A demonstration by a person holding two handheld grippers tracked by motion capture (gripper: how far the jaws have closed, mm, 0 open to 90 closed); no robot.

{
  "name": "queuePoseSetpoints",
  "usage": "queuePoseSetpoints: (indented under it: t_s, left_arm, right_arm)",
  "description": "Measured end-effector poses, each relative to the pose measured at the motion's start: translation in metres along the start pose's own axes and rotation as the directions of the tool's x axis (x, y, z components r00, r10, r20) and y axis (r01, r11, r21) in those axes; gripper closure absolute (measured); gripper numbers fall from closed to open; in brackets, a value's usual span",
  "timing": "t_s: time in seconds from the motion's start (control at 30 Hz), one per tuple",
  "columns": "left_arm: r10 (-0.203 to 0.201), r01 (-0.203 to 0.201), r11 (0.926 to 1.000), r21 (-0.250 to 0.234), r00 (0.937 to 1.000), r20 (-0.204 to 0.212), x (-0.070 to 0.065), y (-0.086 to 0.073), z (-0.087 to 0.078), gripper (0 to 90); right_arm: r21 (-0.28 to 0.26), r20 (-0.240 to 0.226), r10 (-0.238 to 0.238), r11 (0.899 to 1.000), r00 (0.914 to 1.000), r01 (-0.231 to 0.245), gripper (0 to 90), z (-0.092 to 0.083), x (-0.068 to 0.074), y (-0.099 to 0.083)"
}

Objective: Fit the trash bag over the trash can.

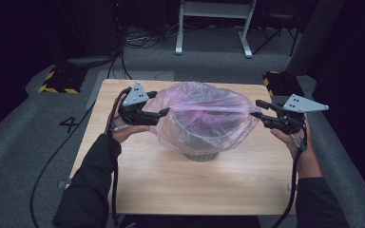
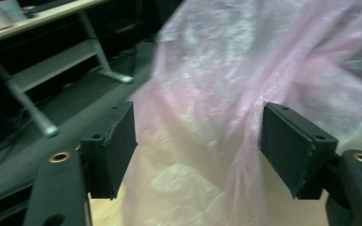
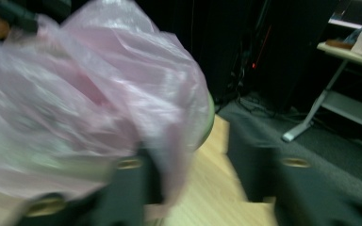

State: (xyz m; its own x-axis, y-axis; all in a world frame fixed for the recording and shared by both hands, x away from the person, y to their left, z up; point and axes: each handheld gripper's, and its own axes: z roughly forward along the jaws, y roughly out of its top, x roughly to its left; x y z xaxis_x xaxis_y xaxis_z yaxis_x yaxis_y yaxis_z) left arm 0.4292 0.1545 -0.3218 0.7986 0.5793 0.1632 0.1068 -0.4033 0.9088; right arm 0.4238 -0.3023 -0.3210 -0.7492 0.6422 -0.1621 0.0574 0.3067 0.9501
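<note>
A grey bin (image 1: 200,137) is seen in the middle of the wooden worktop (image 1: 171,180); a thin pink plastic bag (image 1: 204,111) is draped in and over it, puffed up above the rim and hanging down the sides.

The left hand-held gripper (image 1: 163,113) is held at the bag's left edge, just beside the bin; in the left gripper view its jaws are seen wide apart w/ the pink bag (image 2: 207,117) between them, but the pads are not pressed on it.

The right hand-held gripper (image 1: 256,109) is held at the bag's right edge; in the right gripper view the picture is blurred; the bag (image 3: 89,103) is seen draped over one jaw, w/ bare worktop (image 3: 212,188) in the gap; a grip on the bag can't be told.

Grey carpet floor (image 1: 24,142) is seen around the worktop.
</note>
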Motion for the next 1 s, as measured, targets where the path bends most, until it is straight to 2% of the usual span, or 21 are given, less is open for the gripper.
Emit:
queuePoseSetpoints:
  t_s: [0.07, 0.1, 0.13, 0.2, 0.23, 0.3, 0.33, 0.4, 0.47, 0.5, 0.57, 0.6, 0.63, 0.7, 0.77, 0.83, 0.93, 1.0]
  left_arm:
    - [0.009, -0.009, 0.9999, 0.012, 1.0, 0.002, -0.002, 0.001, 0.003, 28.9]
    - [0.019, -0.019, 0.9996, 0.02, 0.9998, -0.012, -0.002, 0.001, 0.005, 32.1]
    - [0.026, -0.025, 0.9994, 0.024, 0.9994, -0.022, -0.002, 0.002, 0.006, 38.1]
    - [0.037, -0.036, 0.9989, 0.03, 0.9992, -0.017, -0.001, 0.004, 0.007, 49.1]
    - [0.053, -0.051, 0.9979, 0.04, 0.9981, -0.032, 0.0, 0.006, 0.009, 55.0]
    - [0.066, -0.064, 0.9969, 0.046, 0.9973, -0.031, 0.0, 0.008, 0.01, 63.3]
    - [0.093, -0.091, 0.9943, 0.056, 0.995, -0.036, 0.0, 0.011, 0.013, 68.3]
    - [0.082, -0.082, 0.9961, 0.033, 0.9966, -0.005, 0.003, 0.012, 0.015, 78.1]
    - [0.082, -0.081, 0.9961, 0.035, 0.9966, -0.015, 0.006, 0.012, 0.019, 87.1]
    - [0.069, -0.069, 0.9972, 0.028, 0.9976, -0.002, 0.008, 0.012, 0.02, 89.3]
    - [0.067, -0.066, 0.9971, 0.038, 0.9975, -0.023, 0.011, 0.012, 0.025, 89.6]
    - [0.054, -0.054, 0.9977, 0.042, 0.9984, -0.013, 0.013, 0.011, 0.028, 89.7]
    - [0.048, -0.047, 0.998, 0.043, 0.9986, -0.024, 0.015, 0.011, 0.03, 89.7]
    - [0.039, -0.038, 0.9985, 0.039, 0.9987, -0.033, 0.019, 0.008, 0.034, 89.8]
    - [0.0, 0.001, 0.9999, 0.017, 0.9994, -0.036, 0.025, 0.005, 0.037, 89.8]
    - [-0.018, 0.019, 0.9994, 0.03, 0.9986, -0.05, 0.029, 0.001, 0.042, 89.9]
    - [-0.059, 0.061, 0.9975, 0.036, 0.997, -0.05, 0.035, -0.005, 0.05, 89.9]
    - [-0.084, 0.085, 0.9957, 0.035, 0.9953, -0.049, 0.04, -0.009, 0.054, 89.9]
  right_arm:
    - [-0.031, -0.019, 0.016, 0.999, 0.9997, -0.017, 82.7, -0.002, -0.002, 0.0]
    - [-0.038, -0.019, 0.016, 0.999, 0.9997, -0.017, 86.3, -0.003, -0.002, 0.001]
    - [-0.036, -0.013, 0.011, 0.999, 0.9999, -0.011, 87.2, -0.003, -0.002, 0.001]
    - [-0.033, -0.02, 0.008, 0.999, 0.9998, -0.008, 89.3, -0.001, -0.002, 0.002]
    - [-0.028, -0.007, 0.008, 1.0, 0.9999, -0.008, 90.0, -0.001, -0.002, 0.003]
    - [-0.025, -0.014, 0.012, 1.0, 0.9998, -0.012, 90.0, 0.002, -0.002, 0.006]
    - [-0.023, -0.007, 0.009, 1.0, 0.9999, -0.01, 90.0, 0.004, -0.001, 0.007]
    - [-0.021, -0.011, 0.008, 1.0, 0.9999, -0.008, 90.0, 0.008, -0.002, 0.01]
    - [-0.019, 0.002, 0.027, 0.999, 0.9996, -0.027, 90.0, 0.013, -0.003, 0.012]
    - [-0.015, -0.002, 0.039, 0.999, 0.9992, -0.04, 90.0, 0.016, -0.004, 0.013]
    - [0.01, 0.038, 0.056, 0.998, 0.9977, -0.057, 90.0, 0.023, -0.006, 0.013]
    - [0.012, 0.036, 0.084, 0.996, 0.9958, -0.085, 90.0, 0.027, -0.008, 0.012]
    - [0.026, 0.04, 0.102, 0.994, 0.994, -0.103, 90.0, 0.03, -0.011, 0.012]
    - [0.056, 0.067, 0.115, 0.991, 0.9911, -0.119, 90.0, 0.038, -0.015, 0.009]
    - [0.079, 0.077, 0.15, 0.985, 0.9857, -0.156, 90.0, 0.044, -0.018, 0.006]
    - [0.103, 0.083, 0.168, 0.979, 0.9823, -0.176, 90.0, 0.05, -0.022, 0.002]
    - [0.133, 0.086, 0.205, 0.968, 0.975, -0.215, 90.0, 0.058, -0.026, -0.006]
    - [0.144, 0.086, 0.215, 0.964, 0.9728, -0.225, 90.0, 0.063, -0.028, -0.01]
